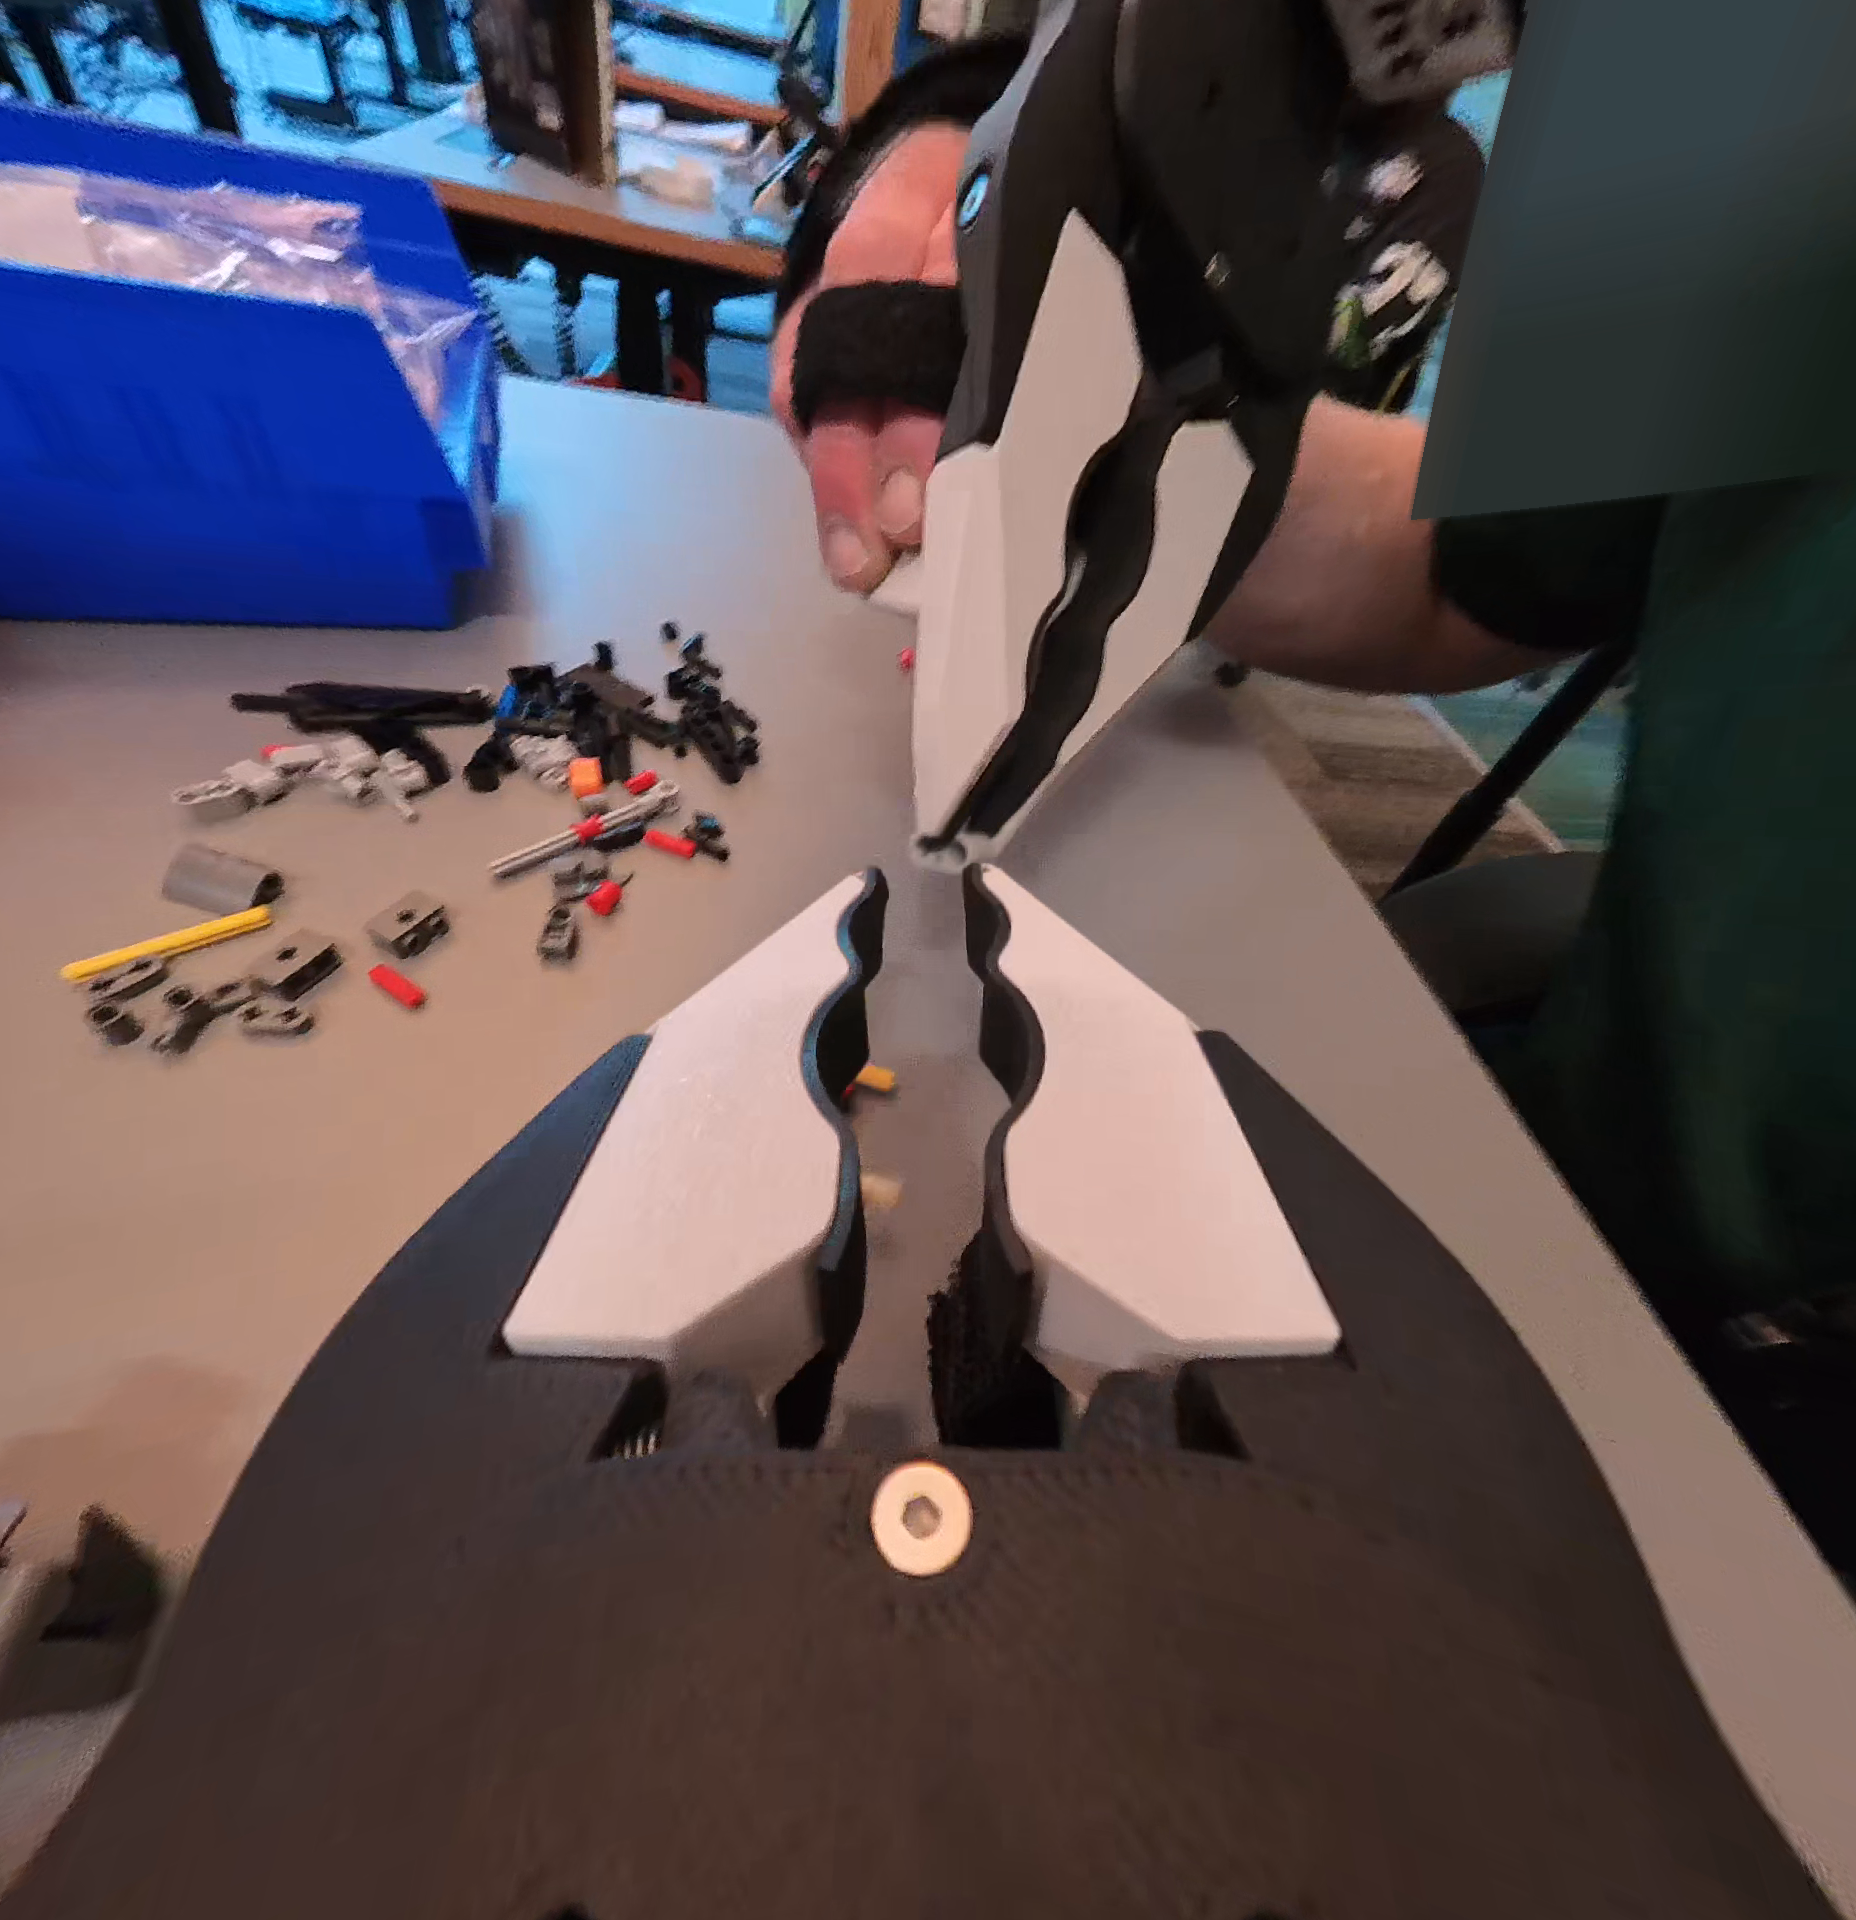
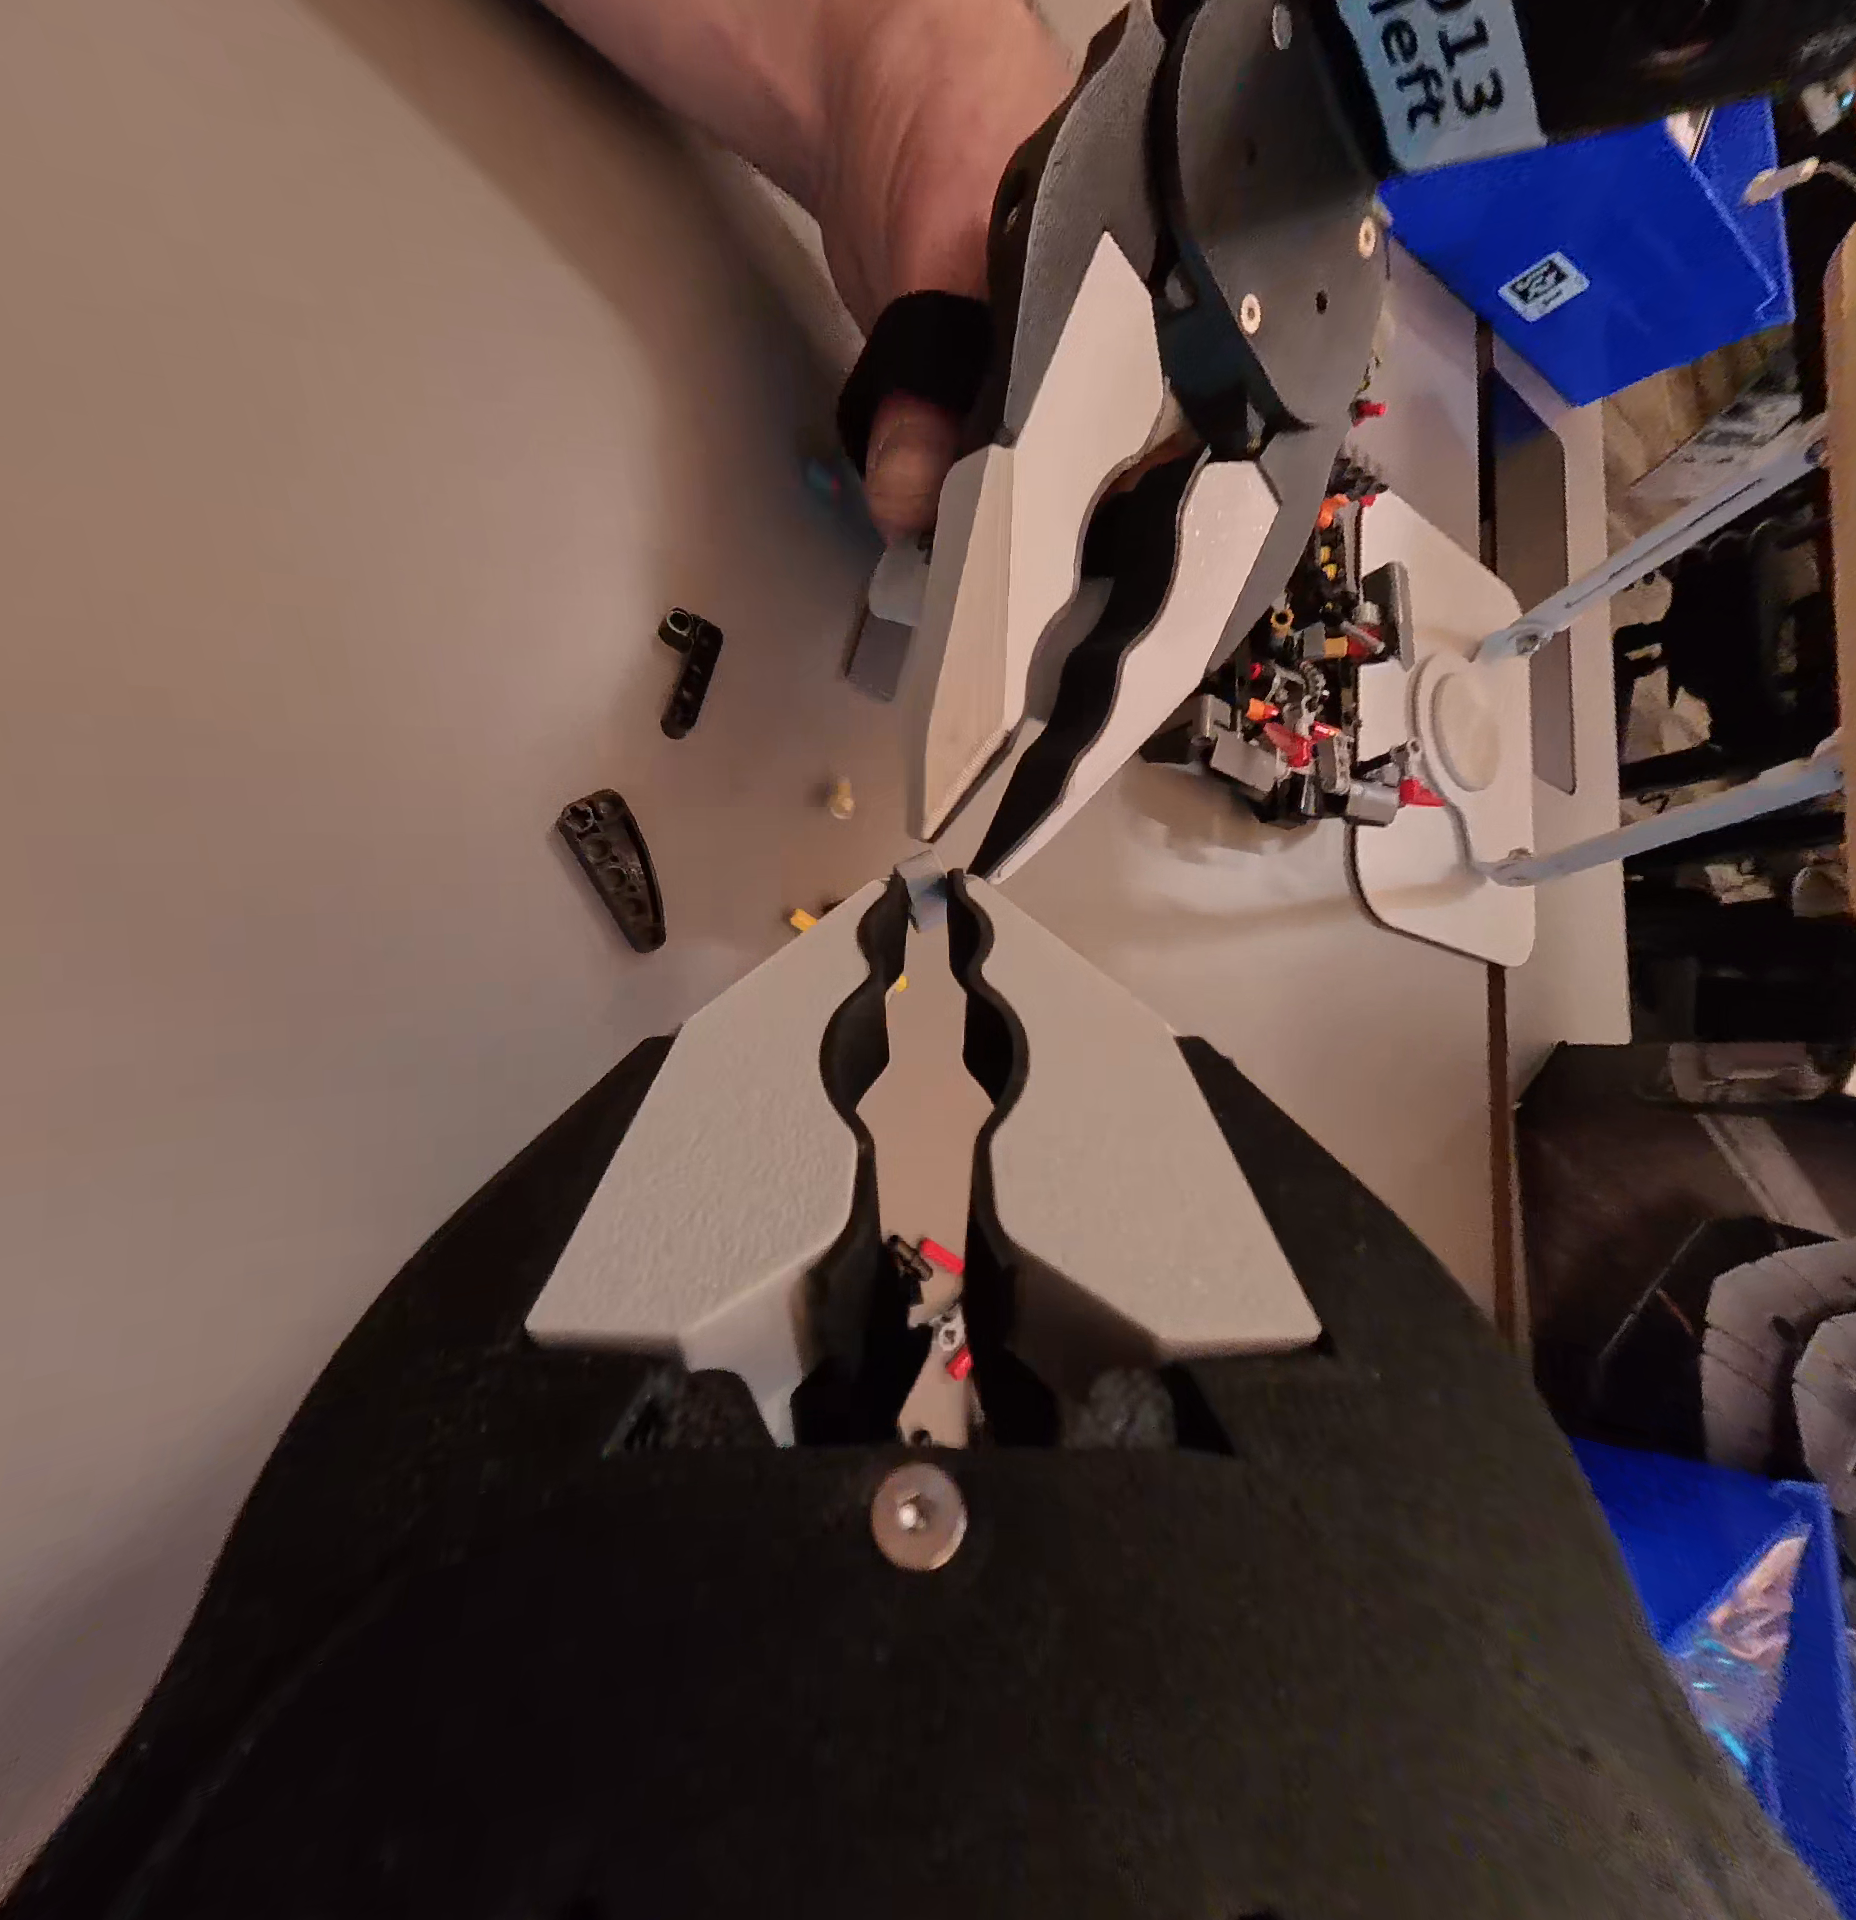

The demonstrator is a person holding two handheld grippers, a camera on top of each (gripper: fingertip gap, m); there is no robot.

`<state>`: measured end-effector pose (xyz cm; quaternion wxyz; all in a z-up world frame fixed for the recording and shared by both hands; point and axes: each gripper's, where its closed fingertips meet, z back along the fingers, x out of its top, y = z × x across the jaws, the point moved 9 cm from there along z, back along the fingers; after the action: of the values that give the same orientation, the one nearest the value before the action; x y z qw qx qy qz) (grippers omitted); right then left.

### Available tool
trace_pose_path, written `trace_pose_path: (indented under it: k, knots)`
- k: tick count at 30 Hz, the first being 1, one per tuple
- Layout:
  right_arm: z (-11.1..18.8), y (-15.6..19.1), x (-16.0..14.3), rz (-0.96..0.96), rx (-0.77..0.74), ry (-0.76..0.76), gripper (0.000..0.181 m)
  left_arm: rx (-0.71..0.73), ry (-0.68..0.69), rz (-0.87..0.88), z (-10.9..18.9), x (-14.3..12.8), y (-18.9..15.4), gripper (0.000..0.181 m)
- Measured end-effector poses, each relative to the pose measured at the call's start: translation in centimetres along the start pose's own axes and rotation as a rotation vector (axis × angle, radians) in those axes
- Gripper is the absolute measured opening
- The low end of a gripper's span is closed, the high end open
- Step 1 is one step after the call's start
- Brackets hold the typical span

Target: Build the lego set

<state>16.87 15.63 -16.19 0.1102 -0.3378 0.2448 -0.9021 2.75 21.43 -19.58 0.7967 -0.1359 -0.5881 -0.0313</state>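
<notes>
While our right gripper (image 2: 926,883) pinches a small grey lego piece (image 2: 926,891) at its fingertips above the desk (image 1: 280,1195), our left gripper (image 1: 924,878) meets it tip to tip, fingers narrowly parted and empty. Loose lego parts (image 1: 467,810) lie scattered on the desk nearby.

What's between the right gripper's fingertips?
A small grey lego piece, pinched at the very tips of the right gripper. The left gripper points at it, jaws parted and empty. The piece's gripped faces are covered by the fingers.
</notes>
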Motion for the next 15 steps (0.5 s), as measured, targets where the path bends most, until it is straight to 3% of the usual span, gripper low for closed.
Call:
trace_pose_path:
  k: [1,7,15]
  knots:
    - [0.0,-0.1,-0.3,-0.022,-0.006,-0.004,0.005,0.017,0.018,-0.006,0.1,-0.1,0.1,0.015]
    - [-0.6,-0.6,-1.9,-0.339,-0.005,-0.159,0.006,0.049,0.027,-0.07,-0.7,0.3,-0.5,0.021]
    - [-0.2,-1.3,-2.4,-0.772,0.056,-0.548,0.006,0.109,-0.034,-0.113,-0.7,1.1,-0.7,0.023]
